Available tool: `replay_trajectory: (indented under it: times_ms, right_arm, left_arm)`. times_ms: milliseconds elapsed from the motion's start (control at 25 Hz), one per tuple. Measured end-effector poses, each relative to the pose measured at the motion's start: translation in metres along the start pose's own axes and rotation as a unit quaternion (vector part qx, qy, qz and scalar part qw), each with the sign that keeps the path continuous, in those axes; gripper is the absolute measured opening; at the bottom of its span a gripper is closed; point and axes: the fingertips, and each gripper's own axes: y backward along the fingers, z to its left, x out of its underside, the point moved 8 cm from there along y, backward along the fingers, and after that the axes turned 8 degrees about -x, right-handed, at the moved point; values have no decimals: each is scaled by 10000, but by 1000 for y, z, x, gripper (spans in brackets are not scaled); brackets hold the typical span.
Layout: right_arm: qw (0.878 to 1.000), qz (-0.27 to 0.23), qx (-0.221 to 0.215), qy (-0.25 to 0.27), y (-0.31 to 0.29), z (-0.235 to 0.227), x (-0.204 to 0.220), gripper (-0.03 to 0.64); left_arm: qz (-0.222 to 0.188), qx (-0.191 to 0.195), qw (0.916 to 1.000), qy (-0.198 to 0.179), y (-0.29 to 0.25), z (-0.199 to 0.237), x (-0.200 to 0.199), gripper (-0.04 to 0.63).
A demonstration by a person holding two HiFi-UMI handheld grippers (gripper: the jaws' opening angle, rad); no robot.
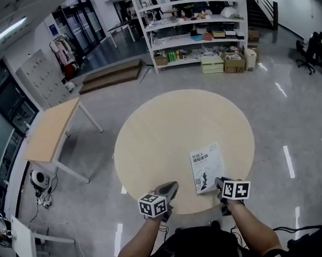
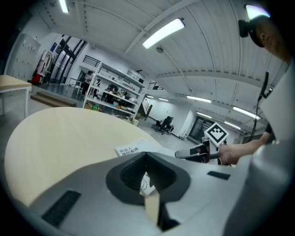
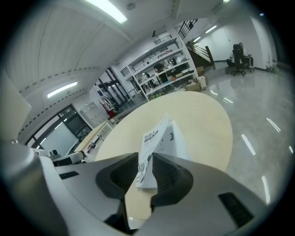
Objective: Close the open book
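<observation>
book (image 1: pixel 207 168) near corner hidden behind right gripper (image 1: pixel 221 185) (jaws apart)

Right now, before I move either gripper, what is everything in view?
round table: one, pale beige, centre of the floor.
book: one, white cover, lying closed near the round table's near right edge.
rectangular table: one, light wood top on white legs, to the left.
low platform: one, brown, on the floor behind the round table.
shelving unit: one, white, loaded with goods, at the back.
office chairs: count unclear, black, far right.
left gripper: one, grey, jaws together on nothing, over the round table's near edge.
right gripper: one, grey, jaws apart, the book's near corner showing in the gap, apparently not pressed.
forearms: two, bare, bottom of the head view.
</observation>
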Motion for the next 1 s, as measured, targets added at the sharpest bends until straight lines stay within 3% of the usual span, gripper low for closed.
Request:
replay_trajectory:
  times_ms: [120, 280, 640, 1000]
  right_arm:
    - [9987, -295, 3, 416, 15, 3, -22, 83]
    - [9922, -651, -137, 1055, 35, 17, -52, 0]
    - [9802, -989, -581, 1616, 72, 41, -87, 0]
    - [9581, -1170, -951, 2434, 115, 57, -110, 0]
  left_arm:
    - [-130, 161, 9996, -165, -2, -16, -11, -8]
    - [-410, 292, 9982, -324, 1, -35, -31, -8]
    - [-972, 3, 9947, -343, 24, -50, -68, -8]
    - [-1505, -199, 9867, -588, 58, -92, -97, -8]
